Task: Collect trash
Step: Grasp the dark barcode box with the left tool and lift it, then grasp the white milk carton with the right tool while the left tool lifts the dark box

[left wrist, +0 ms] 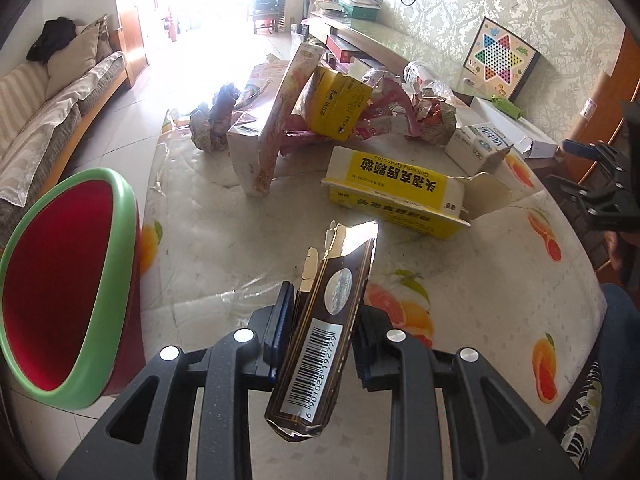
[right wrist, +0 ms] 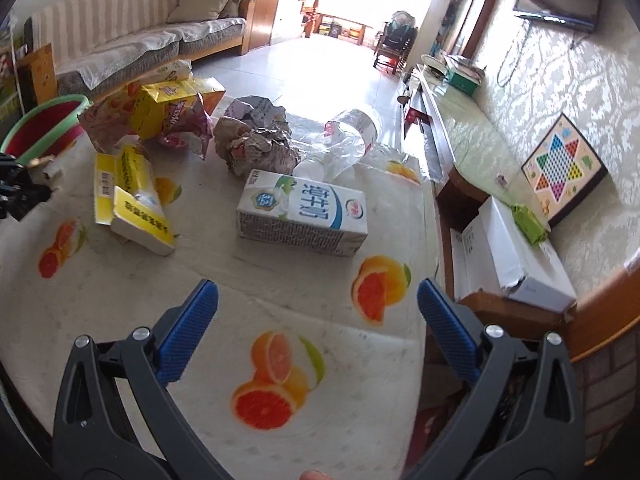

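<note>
Tabletop (right wrist: 120, 300): left gripper (left wrist: 322, 328) clamps brown carton (left wrist: 316, 344); right gripper (right wrist: 318, 304) agape.

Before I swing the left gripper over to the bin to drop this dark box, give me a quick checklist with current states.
1. Left gripper shut on the dark box: ok.
2. Box seated squarely: not ok; it sits tilted between the fingers, its torn end pointing forward.
3. Red bin open and upright to the left of the table: ok.
4. Path from gripper to bin: ok, nothing visible between them.
5. Right gripper open, holding nothing, above the tablecloth: ok.
6. Room inside the bin: cannot tell; its bottom is hidden.
</note>
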The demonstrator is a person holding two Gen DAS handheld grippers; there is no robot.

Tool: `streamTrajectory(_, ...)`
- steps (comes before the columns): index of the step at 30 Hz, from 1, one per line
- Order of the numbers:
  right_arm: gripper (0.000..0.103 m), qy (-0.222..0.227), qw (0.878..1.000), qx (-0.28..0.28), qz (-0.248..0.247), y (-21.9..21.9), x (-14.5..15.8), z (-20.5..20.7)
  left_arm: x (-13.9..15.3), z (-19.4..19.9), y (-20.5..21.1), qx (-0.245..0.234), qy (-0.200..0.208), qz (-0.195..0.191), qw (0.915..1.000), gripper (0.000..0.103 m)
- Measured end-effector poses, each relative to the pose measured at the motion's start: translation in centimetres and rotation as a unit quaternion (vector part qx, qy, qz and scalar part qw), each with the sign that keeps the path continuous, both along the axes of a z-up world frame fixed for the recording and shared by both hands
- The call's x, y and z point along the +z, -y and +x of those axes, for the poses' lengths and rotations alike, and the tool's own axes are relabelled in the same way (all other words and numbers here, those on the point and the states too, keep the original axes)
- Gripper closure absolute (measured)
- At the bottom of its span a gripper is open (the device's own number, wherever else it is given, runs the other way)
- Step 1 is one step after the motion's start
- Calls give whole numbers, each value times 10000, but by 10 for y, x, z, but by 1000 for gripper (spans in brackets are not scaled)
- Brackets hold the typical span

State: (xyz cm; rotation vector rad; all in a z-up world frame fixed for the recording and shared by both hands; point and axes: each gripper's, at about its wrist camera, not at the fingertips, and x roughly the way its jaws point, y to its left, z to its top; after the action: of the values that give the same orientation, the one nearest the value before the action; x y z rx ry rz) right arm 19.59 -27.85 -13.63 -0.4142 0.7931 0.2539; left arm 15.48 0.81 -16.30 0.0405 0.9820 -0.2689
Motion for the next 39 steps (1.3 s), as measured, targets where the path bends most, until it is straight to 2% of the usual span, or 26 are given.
streamTrajectory(4,5,-49,9953,883,-397,-5,-10,37,8,-23,-9,195,51,-275,9994,78)
streamTrajectory(9,5,-264,9802,1742,-902,-18,-21,76,17,-45,-19,303,110,-397,9987,78)
streamTrajectory(13,5,-862,9631,2306,-1084,-28,-33,98,26,-55,-26,399,179,-487,9979,78)
streamTrajectory(16,5,-1272,9530,2509,-1126,-33,-44,108,31,-60,-31,430,222,-529,9974,78)
streamTrajectory(22,5,-1491,9577,2296,-886,-33,-47,111,40,-60,-32,418,326,-578,9969,78)
streamTrajectory(24,10,-1492,9612,2187,-778,-33,-45,105,40,-59,-31,404,341,-573,9970,77)
streamTrajectory(26,23,-1387,9649,2087,-779,-32,-43,95,39,-57,-29,369,334,-552,9972,77)
streamTrajectory(32,39,-1146,9793,1479,-771,-26,-40,61,41,-59,-19,251,414,-597,9970,77)
streamTrajectory(35,45,-1154,9848,1130,-639,-23,-32,48,46,-62,-20,251,488,-629,9965,77)
streamTrajectory(39,46,-1001,9904,841,-445,-30,-8,22,54,-65,-29,305,581,-621,9959,77)
